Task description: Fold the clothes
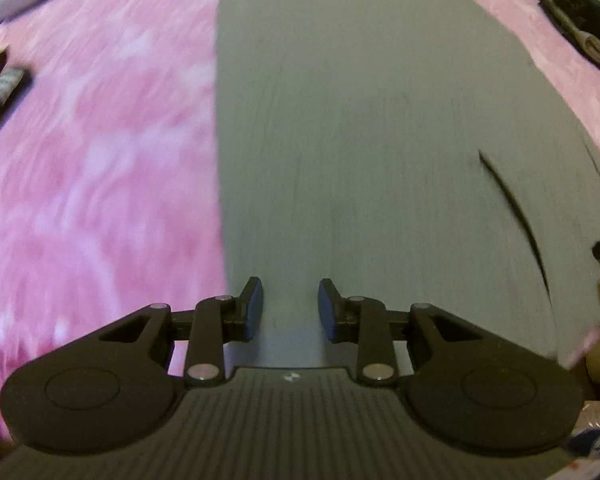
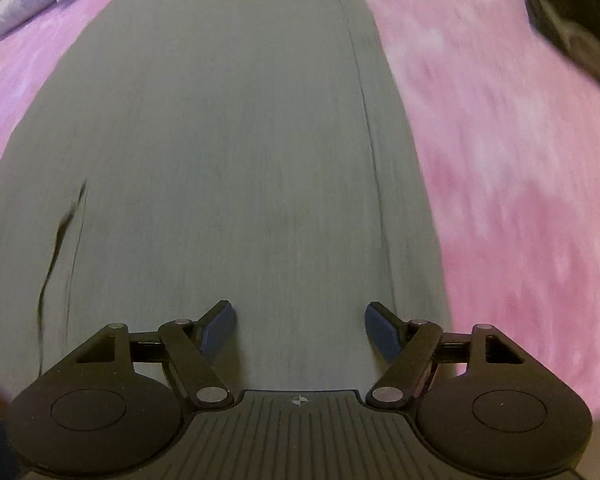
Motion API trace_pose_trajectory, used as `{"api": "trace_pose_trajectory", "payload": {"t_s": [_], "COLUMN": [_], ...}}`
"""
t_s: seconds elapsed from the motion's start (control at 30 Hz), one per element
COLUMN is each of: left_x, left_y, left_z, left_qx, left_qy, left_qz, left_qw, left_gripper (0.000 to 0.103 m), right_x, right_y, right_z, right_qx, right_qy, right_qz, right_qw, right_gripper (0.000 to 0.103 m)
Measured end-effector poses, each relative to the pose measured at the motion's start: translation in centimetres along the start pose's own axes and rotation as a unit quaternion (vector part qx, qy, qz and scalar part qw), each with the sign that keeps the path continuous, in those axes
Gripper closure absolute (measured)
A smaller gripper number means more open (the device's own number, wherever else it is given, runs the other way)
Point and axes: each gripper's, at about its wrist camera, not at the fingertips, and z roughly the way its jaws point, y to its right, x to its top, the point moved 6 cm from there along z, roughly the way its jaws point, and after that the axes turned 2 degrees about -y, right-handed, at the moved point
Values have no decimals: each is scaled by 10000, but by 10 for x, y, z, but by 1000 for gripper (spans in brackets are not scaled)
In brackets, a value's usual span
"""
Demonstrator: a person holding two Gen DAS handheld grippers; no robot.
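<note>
1. Grey garment (image 1: 380, 140) lies flat on the pink bed (image 1: 100, 160)
2. Left tongs (image 1: 290, 307) and right tongs (image 2: 300, 330), both parted and empty, hover over its near edge
3. Next: grip that edge to fold

**Open gripper over grey cloth**

The right gripper (image 2: 300, 330) hangs with its blue pads (image 2: 218, 328) spread wide above a flat grey garment (image 2: 228, 152). Pink bedding (image 2: 500, 184) lies beneath and beside it. The picture is blurred.
</note>
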Motion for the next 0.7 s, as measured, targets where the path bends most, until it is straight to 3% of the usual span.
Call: {"api": "trace_pose_trajectory", "payload": {"t_s": [0.13, 0.2, 0.33, 0.47, 0.57, 0.7], "left_x": [-30, -44, -43, -28, -19, -27], "left_y": [1, 8, 31, 63, 80, 100], "left_z": [-19, -38, -107, -193, -251, -319], "left_qx": [47, 66, 92, 99, 131, 233], "left_qy": [-533, -564, -56, 596, 1130, 1634], "left_qz": [-533, -764, -976, -848, -781, -740], "left_qw": [9971, 9955, 9952, 9946, 9904, 9835], "left_gripper": [77, 77, 77, 76, 68, 57], "right_x": [-27, -32, -25, -12, 5, -13], "right_y": [2, 2, 1, -9, -22, -37], "right_z": [-8, -15, -84, -167, -226, -281], "right_qx": [-2, -152, 272, 626, 923, 904], "right_qy": [-401, -724, 29, 718, 1216, 1595], "right_qz": [-177, -374, -172, -51, -135, -151], "right_qw": [9990, 9966, 9995, 9954, 9882, 9829], "right_gripper": [30, 30, 30, 30, 30, 30]}}
